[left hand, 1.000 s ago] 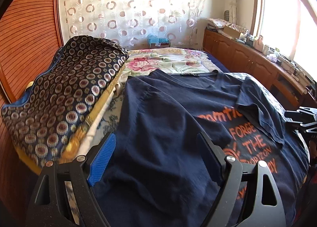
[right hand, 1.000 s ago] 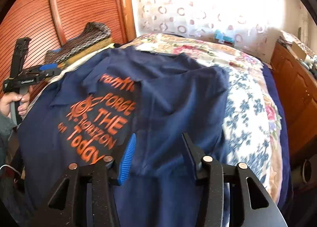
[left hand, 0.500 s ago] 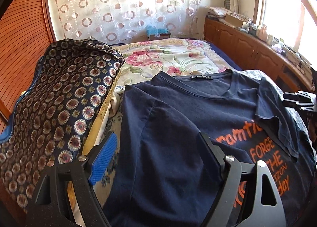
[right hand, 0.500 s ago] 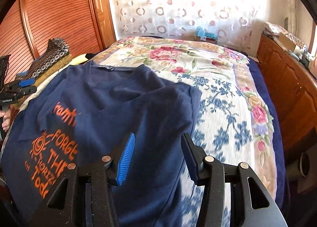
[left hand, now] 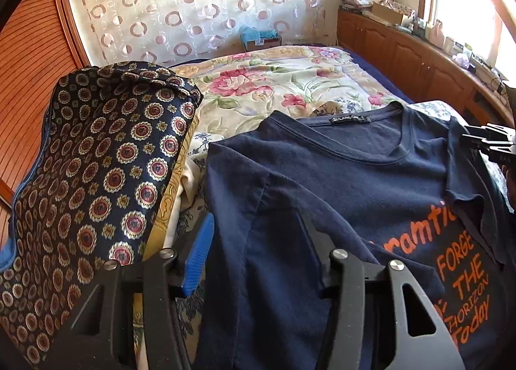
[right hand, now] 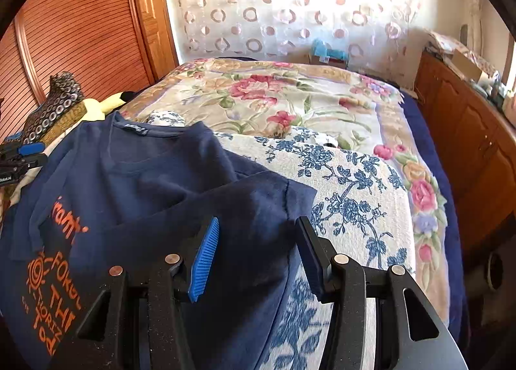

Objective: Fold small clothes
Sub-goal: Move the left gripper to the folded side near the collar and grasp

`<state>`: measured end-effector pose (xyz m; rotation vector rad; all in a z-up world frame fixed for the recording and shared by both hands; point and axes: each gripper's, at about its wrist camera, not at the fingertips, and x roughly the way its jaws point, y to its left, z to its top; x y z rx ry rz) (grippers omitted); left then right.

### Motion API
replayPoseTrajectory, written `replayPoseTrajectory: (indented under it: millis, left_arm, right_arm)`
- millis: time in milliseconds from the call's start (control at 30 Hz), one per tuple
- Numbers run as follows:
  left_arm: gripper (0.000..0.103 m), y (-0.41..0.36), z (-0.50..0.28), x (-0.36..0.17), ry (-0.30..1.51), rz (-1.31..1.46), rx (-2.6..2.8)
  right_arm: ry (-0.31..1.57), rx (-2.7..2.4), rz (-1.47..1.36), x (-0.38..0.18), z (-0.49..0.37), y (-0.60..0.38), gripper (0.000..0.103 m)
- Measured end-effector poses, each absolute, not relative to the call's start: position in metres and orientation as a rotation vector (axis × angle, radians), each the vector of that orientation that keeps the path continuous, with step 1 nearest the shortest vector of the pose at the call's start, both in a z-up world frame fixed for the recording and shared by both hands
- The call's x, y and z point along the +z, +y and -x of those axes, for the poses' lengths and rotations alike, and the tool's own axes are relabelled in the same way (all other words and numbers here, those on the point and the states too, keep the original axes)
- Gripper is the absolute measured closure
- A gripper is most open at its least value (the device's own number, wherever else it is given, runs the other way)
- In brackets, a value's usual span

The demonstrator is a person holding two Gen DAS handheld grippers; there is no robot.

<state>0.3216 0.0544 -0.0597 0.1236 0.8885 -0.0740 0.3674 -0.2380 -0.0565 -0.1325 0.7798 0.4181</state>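
Here the left gripper (left hand: 258, 260), jaws just narrowed, straddles the T-shirt (left hand: 338, 176) sleeve unclenched; the right gripper (right hand: 258, 254) hangs released over the T-shirt's other sleeve.

1. We see the left gripper (left hand: 258, 257) has narrowed its jaws, closing just now over the navy T-shirt (left hand: 338, 176).
2. Both grippers have travelled toward the collar (left hand: 351, 120); the right gripper (right hand: 258, 254) now sits over the sleeve's edge.
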Motion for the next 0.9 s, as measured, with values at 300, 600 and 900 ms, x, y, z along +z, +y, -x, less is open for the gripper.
replayPoseTrajectory:
  millis: [300, 600, 900]
  left_arm:
    - [0.05, 0.059, -0.336, -0.081, 0.947, -0.121, -0.035]
    - [0.061, 0.062, -0.339, -0.09, 0.964, -0.073, -0.037]
    - [0.068, 0.07, -0.337, -0.088, 0.962, -0.031, -0.029]
  right_arm:
    - [0.794, 0.409, 0.139, -0.063, -0.378, -0.234, 0.049]
    - [0.798, 0.41, 0.131, -0.061, -0.384, -0.235, 0.045]
    - [0.797, 0.407, 0.144, -0.062, -0.384, -0.233, 0.043]
